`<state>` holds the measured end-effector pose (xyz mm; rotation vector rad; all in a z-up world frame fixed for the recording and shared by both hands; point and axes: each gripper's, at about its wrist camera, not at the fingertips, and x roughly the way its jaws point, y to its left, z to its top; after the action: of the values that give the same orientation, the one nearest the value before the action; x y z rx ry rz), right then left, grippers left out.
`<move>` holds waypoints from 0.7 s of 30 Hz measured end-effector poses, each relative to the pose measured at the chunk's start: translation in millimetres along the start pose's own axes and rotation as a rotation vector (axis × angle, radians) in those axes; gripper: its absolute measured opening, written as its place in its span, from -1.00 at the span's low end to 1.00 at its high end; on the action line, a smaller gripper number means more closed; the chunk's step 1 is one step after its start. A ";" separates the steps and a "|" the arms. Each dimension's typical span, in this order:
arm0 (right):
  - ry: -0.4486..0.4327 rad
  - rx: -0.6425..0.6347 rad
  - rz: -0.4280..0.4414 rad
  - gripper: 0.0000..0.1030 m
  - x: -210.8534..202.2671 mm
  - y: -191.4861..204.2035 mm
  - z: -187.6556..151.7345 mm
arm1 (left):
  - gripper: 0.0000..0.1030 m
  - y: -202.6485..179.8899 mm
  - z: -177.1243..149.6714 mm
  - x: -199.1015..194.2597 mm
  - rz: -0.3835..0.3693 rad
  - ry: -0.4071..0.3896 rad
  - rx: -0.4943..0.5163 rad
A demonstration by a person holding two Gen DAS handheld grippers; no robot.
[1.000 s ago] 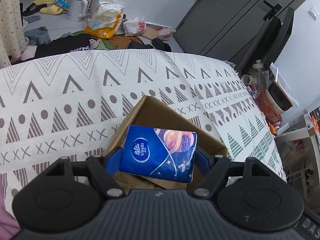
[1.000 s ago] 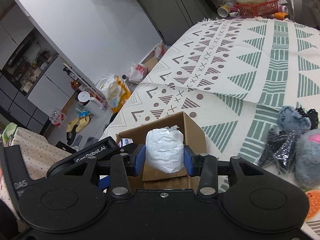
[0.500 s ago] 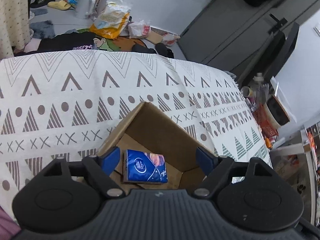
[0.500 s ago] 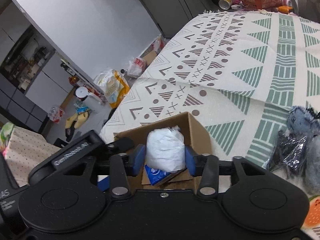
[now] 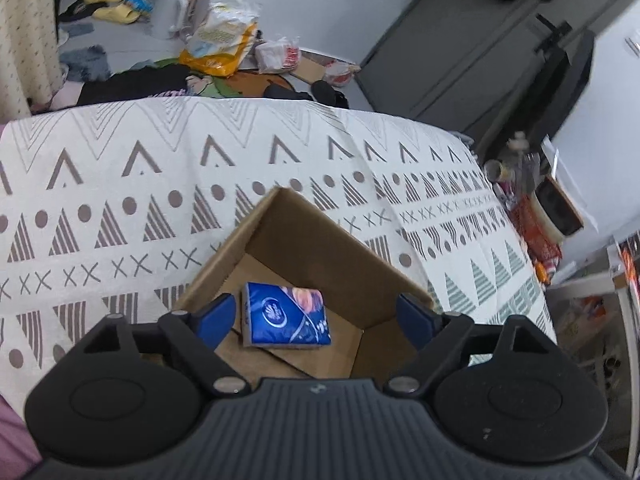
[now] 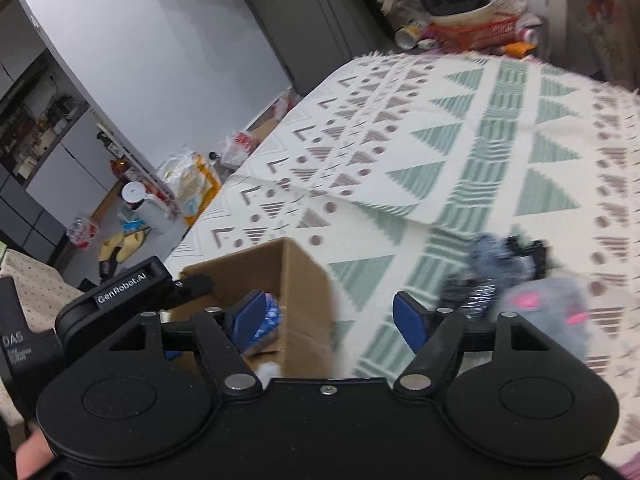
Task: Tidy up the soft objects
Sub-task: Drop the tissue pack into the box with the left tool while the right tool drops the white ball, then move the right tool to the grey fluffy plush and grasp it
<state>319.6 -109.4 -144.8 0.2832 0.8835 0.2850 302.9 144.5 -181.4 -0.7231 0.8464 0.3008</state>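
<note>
Grippers both spread, tissue pack in the box

Left wrist view: your left gripper (image 5: 316,316) hangs over the open cardboard box (image 5: 320,240) with its blue fingers wide apart and nothing between them. The blue tissue pack (image 5: 286,316) lies flat on the box floor, closer to your left-hand finger, touching neither pad. The box sits on the patterned blanket (image 5: 160,184); past the blanket's far edge the floor holds a yellow bag (image 5: 224,40) and a white kettle (image 5: 174,0).

Right wrist view: your right gripper (image 6: 332,316) also has its fingers spread, holding nothing. It straddles the box's near right corner, one finger over the box interior, the other over the blanket (image 6: 460,152). Inside the box (image 6: 296,280) you see a sliver of the blue pack (image 6: 272,316) and a bit of something white (image 6: 267,369) low down, too hidden to identify. To your right, blurred, a grey plush toy (image 6: 548,316) and a dark fuzzy item (image 6: 496,264) rest on the blanket, well apart from the box
</note>
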 end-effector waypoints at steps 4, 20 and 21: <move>-0.024 -0.011 -0.032 0.58 -23.7 -20.8 0.7 | 0.78 -17.1 -9.8 -7.2 -0.007 -0.013 0.077; -0.059 0.023 -0.132 0.59 -87.0 -103.6 -10.5 | 0.78 -77.4 -60.0 -31.6 -0.021 -0.060 0.359; -0.060 0.028 -0.133 0.59 -89.7 -107.5 -10.4 | 0.79 -82.3 -65.6 -33.5 -0.019 -0.068 0.383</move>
<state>271.0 -239.7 -125.5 0.2561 0.8438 0.1402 286.0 40.9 -147.1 -0.3615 0.8028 0.1384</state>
